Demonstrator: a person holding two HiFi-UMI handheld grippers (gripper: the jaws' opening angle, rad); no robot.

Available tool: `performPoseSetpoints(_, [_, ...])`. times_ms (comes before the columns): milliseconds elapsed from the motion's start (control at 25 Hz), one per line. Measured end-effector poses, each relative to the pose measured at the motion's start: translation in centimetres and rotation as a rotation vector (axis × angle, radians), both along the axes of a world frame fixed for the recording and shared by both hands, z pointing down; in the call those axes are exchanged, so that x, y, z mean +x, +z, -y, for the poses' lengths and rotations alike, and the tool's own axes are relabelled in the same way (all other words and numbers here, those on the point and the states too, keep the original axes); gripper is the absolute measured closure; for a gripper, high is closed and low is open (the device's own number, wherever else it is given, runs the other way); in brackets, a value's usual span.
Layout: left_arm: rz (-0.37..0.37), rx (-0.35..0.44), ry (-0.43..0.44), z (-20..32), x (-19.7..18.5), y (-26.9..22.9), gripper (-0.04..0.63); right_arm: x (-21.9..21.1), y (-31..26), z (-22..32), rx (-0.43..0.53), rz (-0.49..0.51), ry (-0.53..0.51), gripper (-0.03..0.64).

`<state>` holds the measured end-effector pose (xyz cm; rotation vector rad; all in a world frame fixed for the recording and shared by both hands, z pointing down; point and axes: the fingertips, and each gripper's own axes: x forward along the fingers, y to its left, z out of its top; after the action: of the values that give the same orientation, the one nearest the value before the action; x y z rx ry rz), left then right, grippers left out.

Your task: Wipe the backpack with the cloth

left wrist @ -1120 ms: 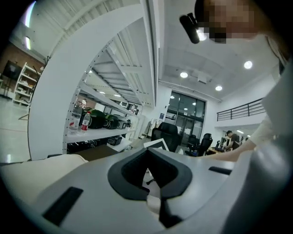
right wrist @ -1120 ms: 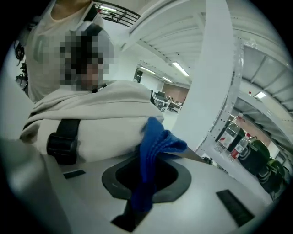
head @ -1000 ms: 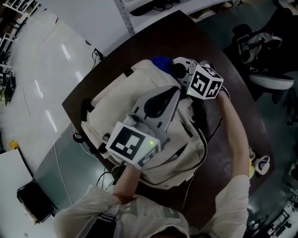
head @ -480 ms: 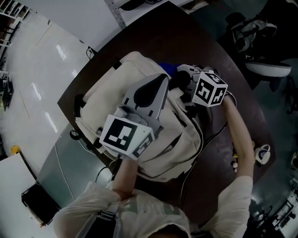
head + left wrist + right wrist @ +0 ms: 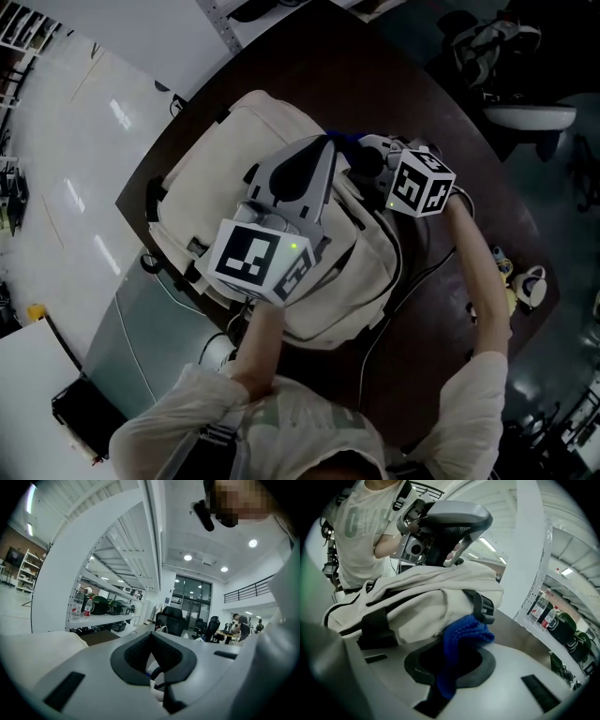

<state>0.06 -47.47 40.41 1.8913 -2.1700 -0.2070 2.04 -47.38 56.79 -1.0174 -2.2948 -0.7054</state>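
Note:
A cream backpack [image 5: 234,159] lies on a dark round table [image 5: 375,84]. My left gripper [image 5: 325,148] rests on top of it with its jaws together and nothing seen between them. In the left gripper view, the left gripper [image 5: 154,667] points out over the bag toward the room. My right gripper [image 5: 361,155] sits at the bag's far right side, shut on a blue cloth [image 5: 345,141]. In the right gripper view the blue cloth [image 5: 461,639] bulges from the right gripper [image 5: 450,667] against the backpack [image 5: 422,602], beside a black buckle [image 5: 485,606]. The left gripper [image 5: 452,557] stands above the bag there.
Cables [image 5: 412,281] trail off the table's near right edge. A grey panel [image 5: 131,328] adjoins the table at the left. An office chair [image 5: 525,112] stands at the upper right, shoes [image 5: 525,286] lie on the floor at the right. Shelves with bottles [image 5: 546,609] stand beyond.
The left gripper's tip has come closer to the right gripper. Less of the blue cloth shows in the head view than a second ago.

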Motion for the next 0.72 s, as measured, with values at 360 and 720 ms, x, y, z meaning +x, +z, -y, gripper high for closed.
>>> performPoseSetpoints(360, [-0.019,-0.025,0.051,-0.8,4.0,1.4,0.592,5.1,0.7,-0.3,-0.049,-0.015,0.071,0.575])
performPoseSetpoints(720, [-0.035,-0.047,0.098,-3.3,7.8,2.8,0.592,10.0,1.3,-2.0,-0.062,-0.02,0.165,0.575])
